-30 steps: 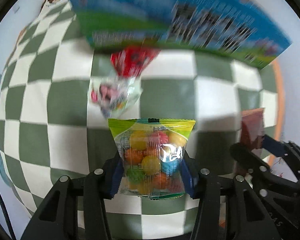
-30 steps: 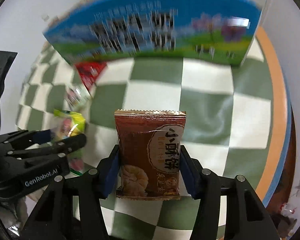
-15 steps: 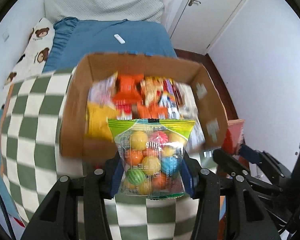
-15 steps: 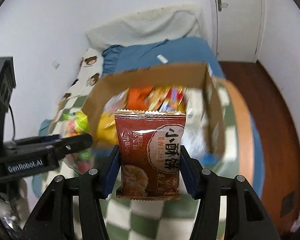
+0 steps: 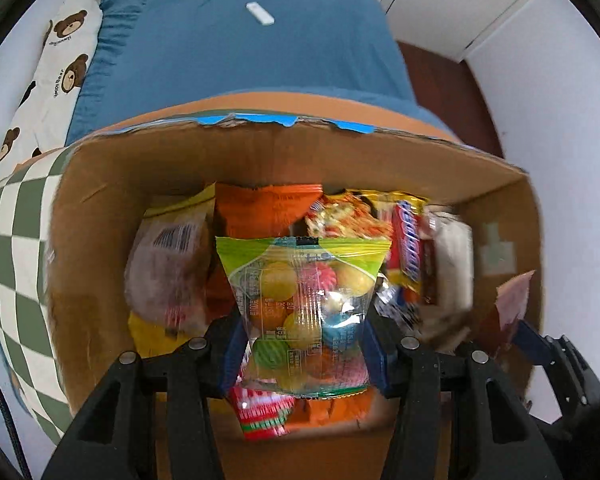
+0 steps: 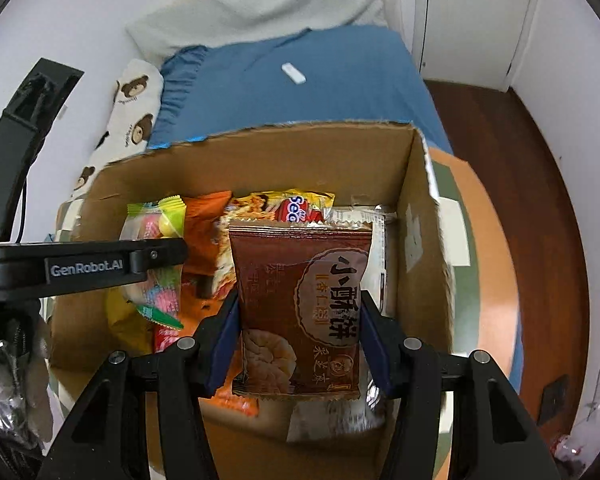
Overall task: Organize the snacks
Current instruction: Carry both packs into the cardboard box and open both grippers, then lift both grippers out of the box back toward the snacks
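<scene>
My left gripper (image 5: 302, 356) is shut on a clear bag of coloured candy balls (image 5: 304, 304) with a green top, held over the open cardboard box (image 5: 96, 216). My right gripper (image 6: 298, 344) is shut on a brown biscuit packet (image 6: 300, 304) with Chinese print, held over the same box (image 6: 420, 248). The box holds several snack packets: orange, yellow and red ones. In the right wrist view the left gripper (image 6: 148, 260) and its candy bag (image 6: 156, 224) reach in from the left. The right gripper's tip shows at the right of the left wrist view (image 5: 536, 340).
The box stands on a green and white checked cloth (image 5: 12, 240) over a round orange-edged table (image 6: 484, 280). Behind it is a bed with a blue sheet (image 5: 240, 48), a bear-print pillow (image 5: 56, 60) and a small white remote (image 5: 260, 14). White walls and a door stand at right.
Both grippers have risen from low over the checked cloth, facing the box's printed side, to above the box. The box's inside now fills both views and is closer than half a second ago.
</scene>
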Motion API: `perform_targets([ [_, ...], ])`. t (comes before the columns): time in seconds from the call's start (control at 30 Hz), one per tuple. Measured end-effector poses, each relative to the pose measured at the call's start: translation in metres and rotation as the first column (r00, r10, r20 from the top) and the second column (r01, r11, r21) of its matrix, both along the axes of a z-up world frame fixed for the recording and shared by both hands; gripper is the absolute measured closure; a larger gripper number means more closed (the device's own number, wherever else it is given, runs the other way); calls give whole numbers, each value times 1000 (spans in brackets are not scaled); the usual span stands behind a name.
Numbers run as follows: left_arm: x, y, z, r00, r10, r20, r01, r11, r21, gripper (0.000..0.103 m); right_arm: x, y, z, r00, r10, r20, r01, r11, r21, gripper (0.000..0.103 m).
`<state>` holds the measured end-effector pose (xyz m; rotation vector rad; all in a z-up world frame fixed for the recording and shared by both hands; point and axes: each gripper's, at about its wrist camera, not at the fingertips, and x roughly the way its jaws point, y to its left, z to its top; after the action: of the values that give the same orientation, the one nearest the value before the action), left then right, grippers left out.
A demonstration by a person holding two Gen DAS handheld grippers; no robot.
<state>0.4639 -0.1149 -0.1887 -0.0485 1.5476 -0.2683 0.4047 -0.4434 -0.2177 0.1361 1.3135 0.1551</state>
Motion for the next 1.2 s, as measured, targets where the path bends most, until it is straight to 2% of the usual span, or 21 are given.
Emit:
perform_targets([
  [0.1, 12, -5, -19, 998, -11, -56, 13, 1000, 23, 53, 17, -2, -18, 998, -3, -57, 3, 1000, -4, 37],
  [0.17, 17, -5, -26, 997, -12, -74, 13, 1000, 19, 48, 23, -1, -22, 998, -2, -59, 1, 1000, -16, 24],
  [0.23, 20, -1, -23, 998, -3, -57, 3, 1000, 5, 27, 28, 0, -25, 998, -1, -67, 0, 1000, -19, 13],
  [0.27, 20, 2, -21, 999, 0, -47, 0, 1000, -1, 21, 28, 1, -24, 997, 1, -71, -2, 1000, -15, 7],
  [0.3, 21, 6, -19, 999, 1, -39, -1, 1000, -5, 14, 29, 2, -24, 997, 1, -73, -3, 1000, -20, 7],
  [0.53, 12, 24, 5, 998, -8, 60, 7, 1000, 10, 8, 23, 5, -25, 997, -22, -80, 18, 999, -44, 6],
  [0.8, -21, 55, 31, 986, 6, 167, -8, 1000, 13, 8, -14, 9, -4, 997, -50, -54, 46, 996, -76, 6],
  [1.03, -70, 72, 63, 955, 11, 296, -22, 999, 34, 8, -49, 15, 30, 997, -71, 40, 75, 992, -104, 6],
  [1.13, -91, 77, 78, 933, 4, 360, -24, 998, 50, 8, -69, 16, 46, 994, -72, 81, 81, 990, -112, 6],
  [1.2, -106, 81, 89, 907, 3, 422, -29, 998, 55, 8, -82, 18, 55, 992, -72, 107, 84, 990, -115, 6],
])
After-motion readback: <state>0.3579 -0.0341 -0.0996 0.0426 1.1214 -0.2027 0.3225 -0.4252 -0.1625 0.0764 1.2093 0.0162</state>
